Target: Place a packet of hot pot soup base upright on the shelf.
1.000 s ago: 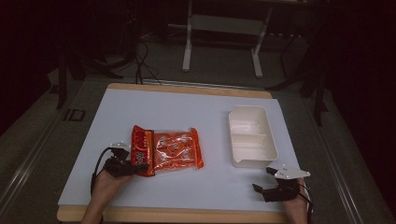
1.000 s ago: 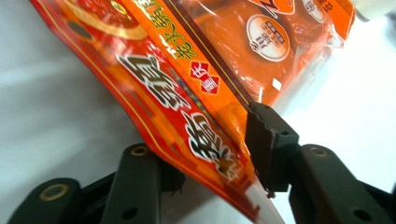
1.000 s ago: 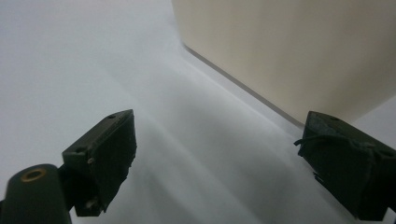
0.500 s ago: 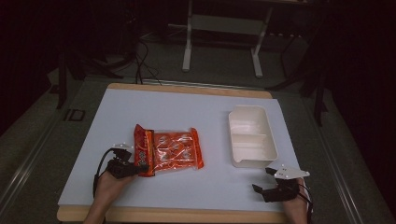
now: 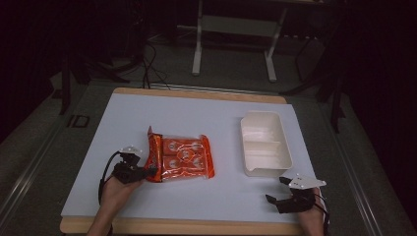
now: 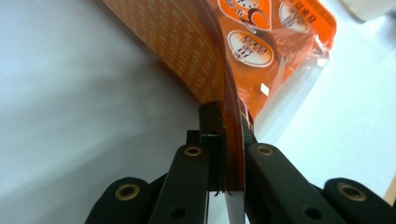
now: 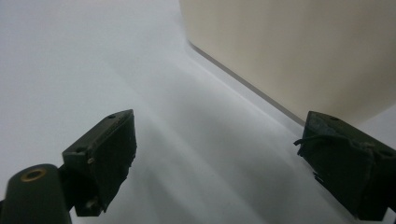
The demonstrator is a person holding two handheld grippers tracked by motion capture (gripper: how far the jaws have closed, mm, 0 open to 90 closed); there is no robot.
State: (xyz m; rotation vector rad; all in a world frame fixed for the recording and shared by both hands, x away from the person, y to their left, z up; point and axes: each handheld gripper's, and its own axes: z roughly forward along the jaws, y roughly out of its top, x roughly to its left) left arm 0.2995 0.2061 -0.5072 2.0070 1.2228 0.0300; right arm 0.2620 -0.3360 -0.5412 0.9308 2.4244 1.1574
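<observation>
The orange packet (image 5: 183,160) lies flat on the white surface (image 5: 196,118), left of centre, with its left end curled up off the sheet. The left gripper (image 5: 145,172) is clenched on that raised edge; its jaws have just been closing, and in the left gripper view the foil (image 6: 233,140) stands pinched between the two black pads (the print on the packet is too blurred to read, and its far end is cut off by the frame). The tray (image 5: 264,143), white with a divider, sits well to the right of the packet. The right gripper (image 5: 281,191) rests near the surface's front edge, just below the tray's near corner, with its jaws spread and nothing between them. In the right gripper view the tray's wall (image 7: 299,51) looms close, its top cut off.
</observation>
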